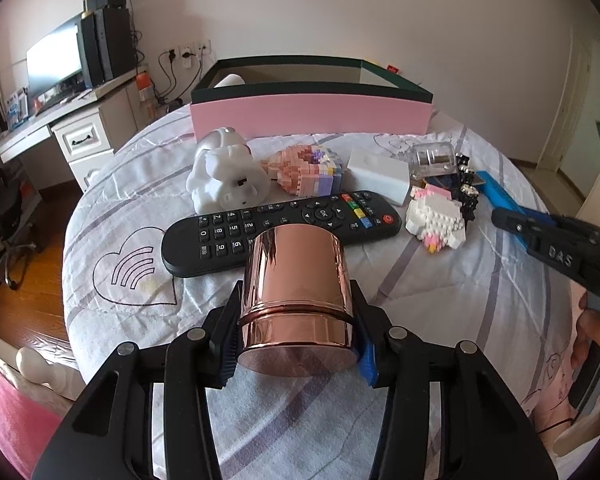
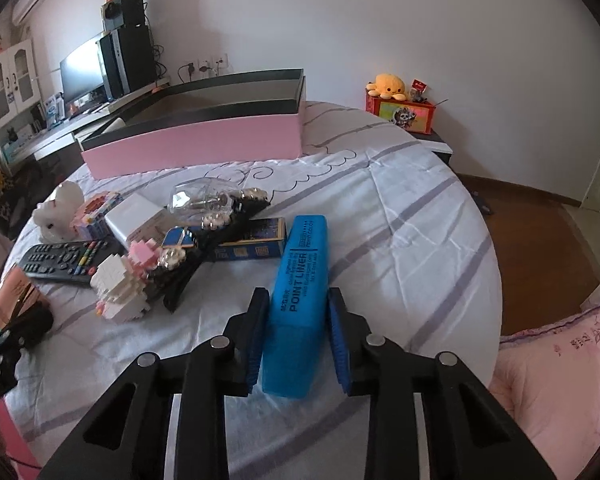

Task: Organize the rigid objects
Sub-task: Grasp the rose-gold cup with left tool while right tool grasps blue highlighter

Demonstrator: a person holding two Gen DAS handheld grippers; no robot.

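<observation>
While the left gripper point(image 1: 296, 344) pinches the rose-gold tin point(image 1: 298, 300) above the bed point(image 1: 440, 300), just in front of the remote point(image 1: 280, 232), the right gripper point(image 2: 298, 340) has its pads against both sides of the blue marker box point(image 2: 298, 300), which lies lengthwise between its fingers.

A bed point(image 1: 440, 280) with a white, grey-striped quilt carries a pink box point(image 1: 312, 114) at its far side. Nearer than the box lie a white figurine point(image 1: 226, 172), brick models point(image 1: 304, 170), a white block point(image 1: 378, 174), a remote point(image 1: 280, 230) and a blue case point(image 2: 300, 276).
</observation>
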